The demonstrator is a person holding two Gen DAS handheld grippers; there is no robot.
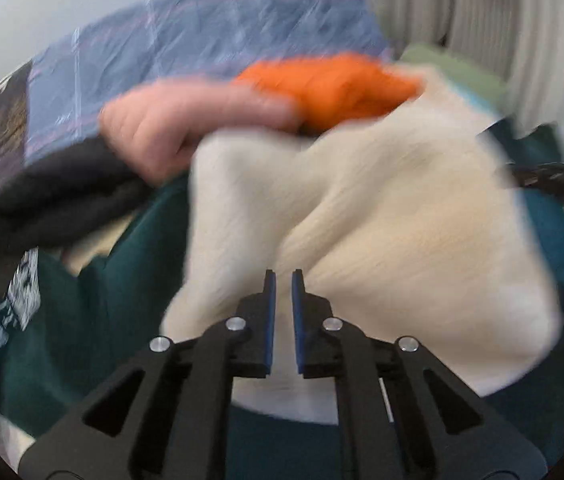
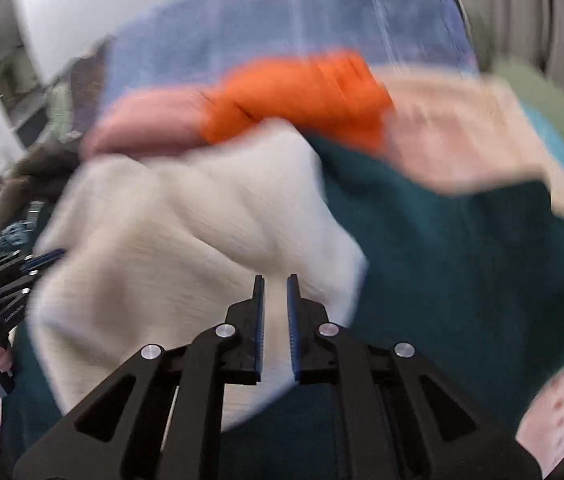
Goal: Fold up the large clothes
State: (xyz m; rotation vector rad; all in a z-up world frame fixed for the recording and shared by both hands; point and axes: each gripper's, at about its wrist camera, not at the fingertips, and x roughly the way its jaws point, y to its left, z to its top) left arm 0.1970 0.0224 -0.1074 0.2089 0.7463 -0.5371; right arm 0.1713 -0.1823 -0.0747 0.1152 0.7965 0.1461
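Both views are motion-blurred. A cream knit garment is bunched over a pile of clothes. My left gripper is shut on its edge, with cream fabric pinched between the blue pads. In the right wrist view the same cream garment hangs from my right gripper, which is also shut on it. The left gripper shows at the left edge of the right wrist view, beside the cream fabric.
The pile holds a dark teal garment, an orange one, a pink one, a black one and a peach one. A blue patterned bedspread lies behind. Curtains hang at the far right.
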